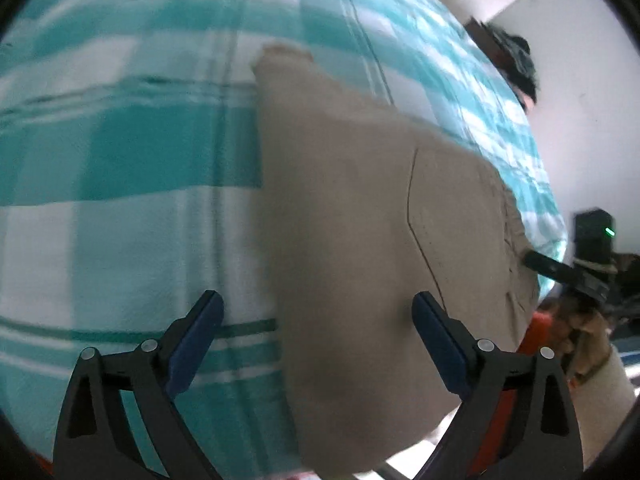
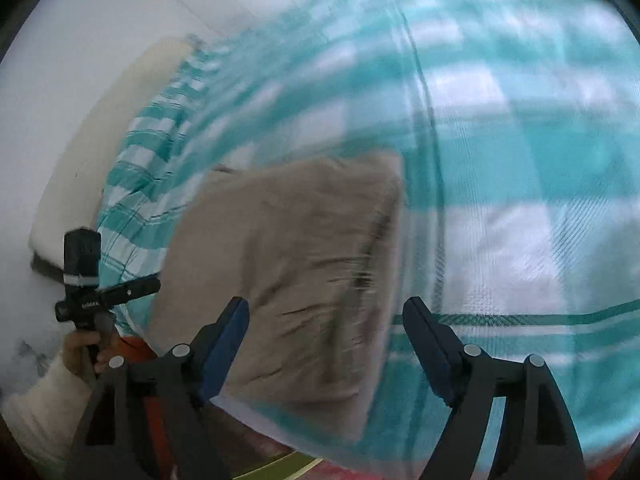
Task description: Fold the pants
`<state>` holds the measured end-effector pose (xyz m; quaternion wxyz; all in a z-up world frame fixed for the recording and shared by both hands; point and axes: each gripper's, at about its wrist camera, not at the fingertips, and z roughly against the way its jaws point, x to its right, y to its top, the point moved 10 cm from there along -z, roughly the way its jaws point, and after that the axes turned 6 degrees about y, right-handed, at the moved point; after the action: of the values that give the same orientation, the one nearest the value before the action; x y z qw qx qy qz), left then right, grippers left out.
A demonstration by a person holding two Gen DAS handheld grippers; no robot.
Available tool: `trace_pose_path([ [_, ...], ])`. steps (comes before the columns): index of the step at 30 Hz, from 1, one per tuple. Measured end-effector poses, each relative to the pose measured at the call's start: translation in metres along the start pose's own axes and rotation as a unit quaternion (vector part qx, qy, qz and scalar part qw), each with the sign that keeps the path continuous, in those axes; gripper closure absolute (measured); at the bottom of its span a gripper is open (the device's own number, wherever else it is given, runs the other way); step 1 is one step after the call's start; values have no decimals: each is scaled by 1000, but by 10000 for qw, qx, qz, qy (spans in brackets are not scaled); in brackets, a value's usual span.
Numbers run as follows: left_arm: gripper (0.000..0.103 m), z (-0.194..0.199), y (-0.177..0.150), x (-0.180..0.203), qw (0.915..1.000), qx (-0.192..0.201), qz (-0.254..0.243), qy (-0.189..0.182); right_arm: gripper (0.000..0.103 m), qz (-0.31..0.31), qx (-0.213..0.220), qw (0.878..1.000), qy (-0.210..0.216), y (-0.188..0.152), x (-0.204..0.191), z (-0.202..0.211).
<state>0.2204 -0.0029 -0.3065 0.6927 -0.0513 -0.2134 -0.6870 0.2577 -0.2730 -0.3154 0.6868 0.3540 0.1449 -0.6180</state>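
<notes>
Beige pants [image 1: 360,232] lie folded flat on a bed with a teal and white checked sheet [image 1: 120,160]. My left gripper [image 1: 318,312] is open and empty, hovering above the pants' near left edge. In the right wrist view the pants [image 2: 288,264] show as a folded beige block. My right gripper [image 2: 326,320] is open and empty above their near right edge. The other gripper shows at each view's side: the right gripper's finger [image 1: 548,266] near the pants' waist side, and the left one [image 2: 108,292] held by a hand at the bed's edge. Both views are motion-blurred.
The checked sheet [image 2: 520,160] covers the bed. A white wall [image 1: 580,100] and a dark object [image 1: 516,60] stand beyond the bed. A cream mattress edge or pillow [image 2: 120,120] shows at the left. An orange surface [image 1: 536,332] lies below the bed's edge.
</notes>
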Motion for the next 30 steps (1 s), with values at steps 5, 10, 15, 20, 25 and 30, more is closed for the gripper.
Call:
trace_pose_path([
  [5, 57, -5, 4, 22, 9994, -35, -165, -296, 49, -666, -383, 9936, 833, 5, 11, -36],
  [10, 86, 37, 24, 30, 9983, 347, -123, -445, 68, -14, -349, 9970, 692, 15, -24, -20],
  [15, 86, 86, 98, 10, 9946, 1012, -67, -207, 70, 737, -93, 9948, 700, 67, -87, -10],
  [20, 78, 106, 190, -23, 9796, 1719, -460, 929, 70, 1236, 202, 9902, 623, 163, -125, -44],
  [25, 33, 128, 227, -50, 9344, 2410, -882, 2471, 31, 1606, 232, 9855, -499, 238, -122, -80],
  [30, 6, 161, 183, -42, 9065, 2955, -1126, 2798, 14, 2218, 528, 9552, -1887, 237, -106, -42],
])
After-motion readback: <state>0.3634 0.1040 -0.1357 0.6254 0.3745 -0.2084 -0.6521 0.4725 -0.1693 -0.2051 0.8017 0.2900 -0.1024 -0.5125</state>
